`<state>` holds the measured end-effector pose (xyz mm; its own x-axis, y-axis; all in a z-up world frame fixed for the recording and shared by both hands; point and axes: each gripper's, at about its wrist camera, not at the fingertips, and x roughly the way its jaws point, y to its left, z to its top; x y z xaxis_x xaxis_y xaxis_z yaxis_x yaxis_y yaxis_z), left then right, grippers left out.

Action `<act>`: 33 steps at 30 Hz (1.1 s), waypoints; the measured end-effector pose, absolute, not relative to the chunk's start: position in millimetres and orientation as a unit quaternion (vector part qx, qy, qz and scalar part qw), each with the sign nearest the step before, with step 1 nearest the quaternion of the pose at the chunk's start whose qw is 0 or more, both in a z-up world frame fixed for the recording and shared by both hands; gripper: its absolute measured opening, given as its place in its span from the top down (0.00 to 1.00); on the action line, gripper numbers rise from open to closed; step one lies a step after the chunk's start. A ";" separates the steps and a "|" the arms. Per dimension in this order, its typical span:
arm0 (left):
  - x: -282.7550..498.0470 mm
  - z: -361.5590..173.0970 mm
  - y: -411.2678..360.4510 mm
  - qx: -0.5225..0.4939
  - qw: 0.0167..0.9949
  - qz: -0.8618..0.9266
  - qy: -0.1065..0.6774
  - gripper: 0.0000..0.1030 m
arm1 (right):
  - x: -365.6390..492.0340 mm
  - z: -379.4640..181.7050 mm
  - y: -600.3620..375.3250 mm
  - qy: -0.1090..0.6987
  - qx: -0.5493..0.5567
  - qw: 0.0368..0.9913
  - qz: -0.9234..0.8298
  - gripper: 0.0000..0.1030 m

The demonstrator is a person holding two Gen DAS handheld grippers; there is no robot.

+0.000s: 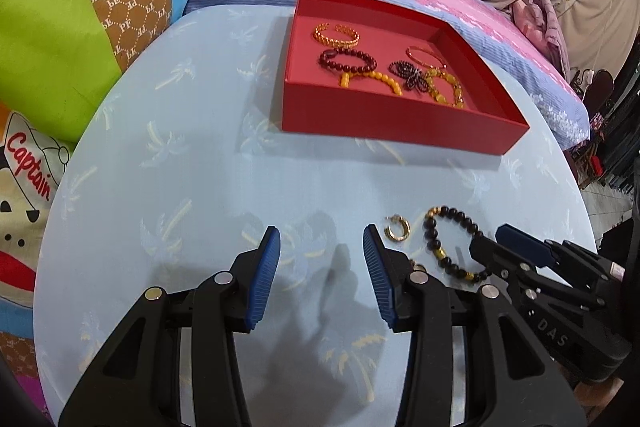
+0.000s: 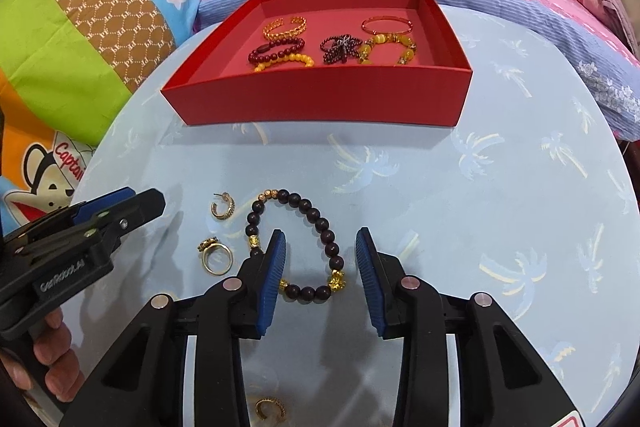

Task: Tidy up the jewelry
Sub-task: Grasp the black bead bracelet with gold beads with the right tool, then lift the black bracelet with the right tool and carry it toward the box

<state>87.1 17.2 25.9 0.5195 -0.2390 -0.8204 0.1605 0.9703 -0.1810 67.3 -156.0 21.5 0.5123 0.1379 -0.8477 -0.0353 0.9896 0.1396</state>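
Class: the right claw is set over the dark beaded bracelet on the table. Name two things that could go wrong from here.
1. The right claw straddles only one side of the dark beaded bracelet with gold beads; round beads may slip out.
2. The gold ring and gold hoop earring lie close by and could get knocked.

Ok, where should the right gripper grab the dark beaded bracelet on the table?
Pinch the right-hand arc of the dark beaded bracelet from above. It lies flat, and that strand already runs between the open right gripper fingers; the left blue pad overlaps the other side.

Each black claw (image 2: 320,283) carries ribbed blue pads (image 2: 272,283) and silver rivets.
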 end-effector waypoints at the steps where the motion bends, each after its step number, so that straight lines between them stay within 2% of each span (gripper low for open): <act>1: 85.9 24.8 17.4 -0.040 0.870 -0.115 0.478 0.60 | 67.7 19.6 -155.2 0.493 0.050 0.867 0.050 0.70; 13: 79.2 19.4 12.8 -0.036 0.865 -0.120 0.487 0.60 | 66.1 13.9 -148.1 0.490 0.003 0.871 0.036 0.93; 33: 66.0 11.3 -27.3 -0.004 0.859 -0.167 0.485 0.60 | 47.5 16.1 -172.7 0.507 0.046 0.860 0.015 0.93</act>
<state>66.0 -27.3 11.3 0.4743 -0.2898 -0.8313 0.2822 0.9445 -0.1682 47.5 -172.7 16.1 0.4845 0.0716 -0.8718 0.0214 0.9954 0.0936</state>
